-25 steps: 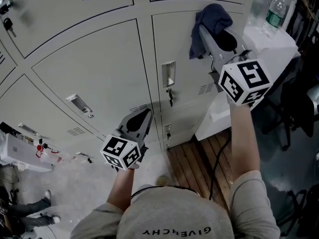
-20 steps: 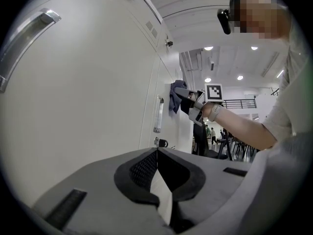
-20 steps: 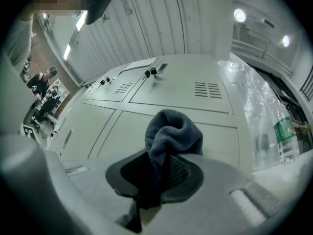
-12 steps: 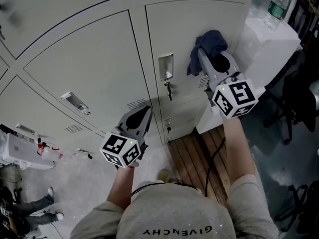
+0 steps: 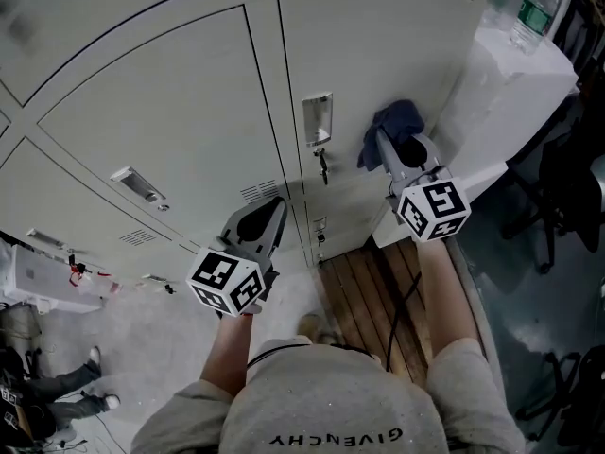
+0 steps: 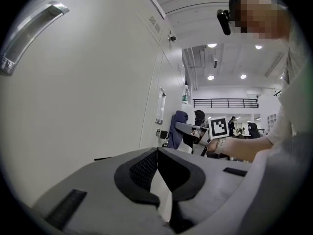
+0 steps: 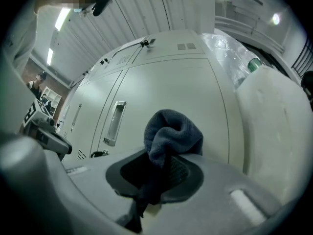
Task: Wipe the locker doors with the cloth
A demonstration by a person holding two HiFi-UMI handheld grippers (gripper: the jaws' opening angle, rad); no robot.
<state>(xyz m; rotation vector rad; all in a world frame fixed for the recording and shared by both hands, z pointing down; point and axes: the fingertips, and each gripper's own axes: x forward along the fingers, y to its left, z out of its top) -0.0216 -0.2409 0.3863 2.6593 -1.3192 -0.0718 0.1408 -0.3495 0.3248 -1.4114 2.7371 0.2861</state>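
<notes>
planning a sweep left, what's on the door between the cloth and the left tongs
In the head view, the recessed handle and the key lock under it lie between cloth and left tongs.

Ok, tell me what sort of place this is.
Probably a workplace locker area: rows of pale grey metal locker doors with recessed metal handles, and round ceiling lights and a dark balcony railing beyond.

Only legible text: "GIVENCHY" on the back of the shirt point(image 5: 336, 414), upside down in the head view. The bottle point(image 5: 534, 8) has a green label, print too small to read. Cubes on the left gripper point(image 5: 272, 204) and right gripper point(image 5: 385, 143) carry black-and-white square markers, no letters or numbers.
</notes>
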